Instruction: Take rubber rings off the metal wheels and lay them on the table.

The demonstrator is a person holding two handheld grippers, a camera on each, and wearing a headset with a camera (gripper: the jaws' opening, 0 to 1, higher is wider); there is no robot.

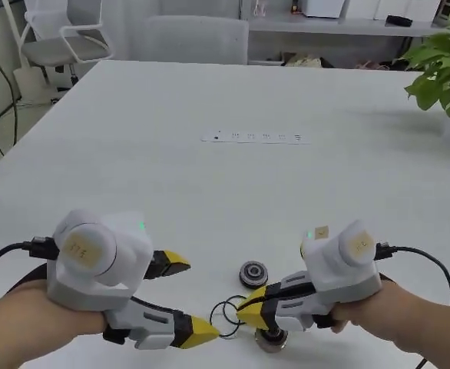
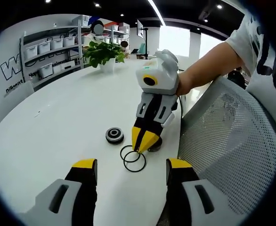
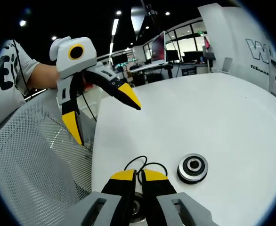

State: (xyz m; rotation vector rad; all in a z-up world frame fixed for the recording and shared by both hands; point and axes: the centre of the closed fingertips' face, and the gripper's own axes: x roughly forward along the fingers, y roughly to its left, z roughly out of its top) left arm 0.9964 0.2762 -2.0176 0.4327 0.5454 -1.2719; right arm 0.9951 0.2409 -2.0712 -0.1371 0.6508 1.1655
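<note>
Head view: the left gripper (image 1: pixel 189 296) has its yellow-tipped jaws spread wide and grips nothing, one tip raised off the white table (image 1: pixel 210 177) and the other low near the two loose rubber rings (image 1: pixel 226 313). The left gripper view gives the same wide gap on the left gripper (image 2: pixel 131 165), with the loose rubber rings (image 2: pixel 132 160) lying overlapped on the table just beyond the tips.

The right gripper (image 1: pixel 252 309) has its jaws drawn almost together, tips angled down just beside those rings. In the right gripper view, the right gripper (image 3: pixel 139 176) leaves only a thin dark sliver between its tips. Whether anything is pinched there I cannot make out. The loose rubber rings (image 3: pixel 145 165) lie just ahead of the tips, and the left gripper (image 3: pixel 101 113) hangs wide open above the table edge.

One metal wheel (image 1: pixel 253 272) stands free on the table, near both grippers, a dark band around it; it is also clear at (image 2: pixel 114 135) and (image 3: pixel 192 168). A second wheel (image 1: pixel 271 339) sits under the right gripper, mostly covered by it. It peeks out behind the jaws at (image 2: pixel 155 145) and is cut off beneath them at (image 3: pixel 137 207), so I cannot tell whether it still carries a ring.
</note>
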